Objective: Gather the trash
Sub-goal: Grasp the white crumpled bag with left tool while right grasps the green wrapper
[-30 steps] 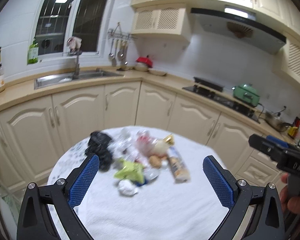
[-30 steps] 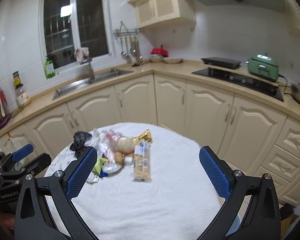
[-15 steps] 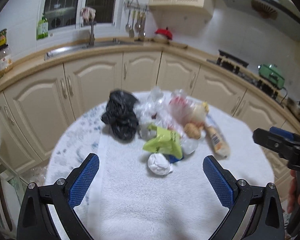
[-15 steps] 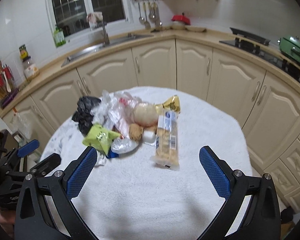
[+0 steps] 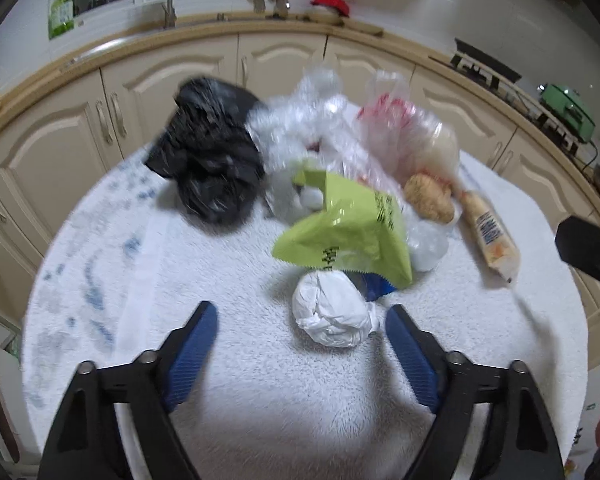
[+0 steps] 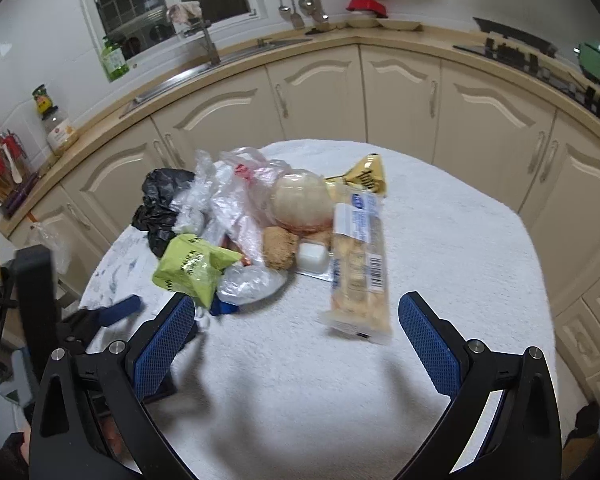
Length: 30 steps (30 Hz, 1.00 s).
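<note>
A heap of trash lies on a round table covered with a white cloth (image 5: 284,412). It holds a black bag (image 5: 208,160), clear plastic bags (image 5: 300,128), a lime-green snack bag (image 5: 344,236) and a long cracker packet (image 6: 358,264). A crumpled white paper ball (image 5: 330,314) sits at the near edge of the heap. My left gripper (image 5: 300,320) hangs low over the cloth with its jaws closing. The ball lies between its fingers, close to the right one, and neither pad presses on it. My right gripper (image 6: 296,320) is open and holds nothing, just short of the cracker packet.
Cream cabinets (image 6: 312,92) and a curved counter wrap behind the table, with a sink (image 6: 204,64) and a hob (image 5: 484,68). In the right wrist view a blue finger of the left gripper (image 6: 118,310) shows at the left. A yellow wrapper (image 6: 366,176) lies at the heap's far side.
Both grippers have dropped toward the table and tilted down onto the heap. The left one moved in around the paper ball, and its jaws have narrowed.
</note>
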Each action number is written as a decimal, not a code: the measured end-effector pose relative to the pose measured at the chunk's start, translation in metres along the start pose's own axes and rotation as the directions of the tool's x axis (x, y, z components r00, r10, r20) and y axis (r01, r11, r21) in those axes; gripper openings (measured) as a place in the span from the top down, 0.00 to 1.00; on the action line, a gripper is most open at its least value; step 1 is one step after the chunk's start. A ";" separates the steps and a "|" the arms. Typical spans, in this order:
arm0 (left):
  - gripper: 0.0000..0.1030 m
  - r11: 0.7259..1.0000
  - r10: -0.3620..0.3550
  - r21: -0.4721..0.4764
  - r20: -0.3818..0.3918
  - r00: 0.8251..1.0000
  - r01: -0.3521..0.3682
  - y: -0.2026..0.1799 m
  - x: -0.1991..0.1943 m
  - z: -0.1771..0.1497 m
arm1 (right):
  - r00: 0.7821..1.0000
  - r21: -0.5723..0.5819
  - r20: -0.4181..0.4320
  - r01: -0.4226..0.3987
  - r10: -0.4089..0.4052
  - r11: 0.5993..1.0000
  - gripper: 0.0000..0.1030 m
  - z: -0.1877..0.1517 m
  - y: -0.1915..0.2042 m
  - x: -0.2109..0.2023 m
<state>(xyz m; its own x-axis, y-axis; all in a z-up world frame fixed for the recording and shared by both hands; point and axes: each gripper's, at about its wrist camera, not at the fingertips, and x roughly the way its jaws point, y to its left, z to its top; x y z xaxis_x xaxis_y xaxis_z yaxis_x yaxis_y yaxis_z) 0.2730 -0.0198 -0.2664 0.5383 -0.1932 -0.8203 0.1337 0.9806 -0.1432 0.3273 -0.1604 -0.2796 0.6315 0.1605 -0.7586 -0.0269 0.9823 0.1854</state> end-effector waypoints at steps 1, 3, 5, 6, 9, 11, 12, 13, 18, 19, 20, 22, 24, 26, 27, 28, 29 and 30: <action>0.29 1.000 0.011 0.008 0.018 1.000 -0.011 -0.003 0.005 0.007 | 1.000 -0.004 -0.001 -0.010 0.010 1.000 0.00 0.001 0.004 0.003; 0.40 1.000 0.002 0.005 0.028 1.000 -0.002 0.000 0.011 0.012 | 0.999 -0.009 -0.007 -0.032 0.032 0.999 0.00 0.003 0.010 0.008; 0.59 1.000 -0.022 -0.010 0.038 0.999 0.022 0.004 0.016 0.020 | 0.999 -0.016 -0.013 -0.042 0.042 0.999 0.00 0.005 0.016 0.014; 0.69 1.000 -0.026 -0.017 0.037 0.999 0.026 0.008 0.018 0.016 | 0.999 -0.018 -0.014 -0.046 0.046 0.999 0.00 0.005 0.018 0.016; 0.74 0.998 -0.053 -0.031 0.037 0.998 0.055 0.018 0.023 0.022 | 0.998 -0.023 -0.017 -0.057 0.056 0.998 0.00 0.007 0.025 0.021; 0.74 0.998 -0.046 -0.036 0.042 0.998 0.048 0.025 0.026 0.026 | 0.998 -0.033 -0.023 -0.066 0.065 0.997 0.00 0.008 0.031 0.026; 0.74 0.998 -0.043 -0.042 0.046 0.998 0.045 0.028 0.025 0.027 | 0.997 -0.037 -0.024 -0.071 0.070 0.997 0.00 0.008 0.035 0.028; 0.74 0.998 -0.036 -0.047 0.050 0.998 0.038 0.031 0.024 0.027 | 0.997 -0.043 -0.026 -0.077 0.076 0.996 0.00 0.009 0.039 0.031; 0.74 0.997 0.044 -0.062 0.074 0.996 -0.039 0.045 0.023 0.026 | 0.994 -0.101 -0.044 -0.107 0.103 0.989 0.02 0.011 0.066 0.050; 0.74 0.996 0.055 -0.067 0.079 0.995 -0.050 0.048 0.023 0.024 | 0.993 -0.105 -0.051 -0.109 0.104 0.988 0.02 0.012 0.071 0.056; 0.74 0.995 0.067 -0.076 0.083 0.994 -0.061 0.051 0.024 0.024 | 0.992 -0.104 -0.057 -0.116 0.111 0.988 0.04 0.012 0.076 0.062; 0.74 0.993 0.085 -0.084 0.095 0.992 -0.078 0.060 0.026 0.025 | 0.991 -0.106 -0.073 -0.123 0.115 0.987 0.06 0.010 0.084 0.073; 0.74 0.992 0.092 -0.094 0.099 0.991 -0.082 0.062 0.030 0.025 | 0.991 -0.122 -0.082 -0.118 0.109 0.986 0.12 0.009 0.092 0.083; 0.74 0.992 0.091 -0.102 0.099 0.991 -0.080 0.064 0.032 0.027 | 0.992 -0.148 -0.095 -0.098 0.085 0.984 0.18 0.007 0.101 0.095; 0.74 0.991 0.089 -0.106 0.099 0.991 -0.078 0.065 0.035 0.030 | 0.992 -0.160 -0.109 -0.087 0.070 0.983 0.21 0.005 0.103 0.102; 0.74 0.991 0.087 -0.109 0.098 0.991 -0.076 0.066 0.035 0.028 | 0.992 -0.181 -0.122 -0.063 0.041 0.981 0.21 0.002 0.107 0.111; 0.74 0.991 0.086 -0.112 0.097 0.992 -0.075 0.068 0.038 0.030 | 0.995 -0.212 -0.097 -0.031 0.010 0.977 0.25 0.001 0.111 0.112; 0.74 0.991 0.084 -0.114 0.098 0.992 -0.073 0.070 0.039 0.030 | 0.996 -0.230 -0.087 -0.015 -0.005 0.973 0.27 -0.001 0.112 0.113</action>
<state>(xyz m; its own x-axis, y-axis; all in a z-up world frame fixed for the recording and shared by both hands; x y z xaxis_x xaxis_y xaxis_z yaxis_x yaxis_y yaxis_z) 0.3286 0.0399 -0.2917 0.6269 -0.1121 -0.7710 -0.0020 0.9894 -0.1454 0.3951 -0.0318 -0.3446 0.5615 0.1635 -0.8112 -0.2139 0.9756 0.0486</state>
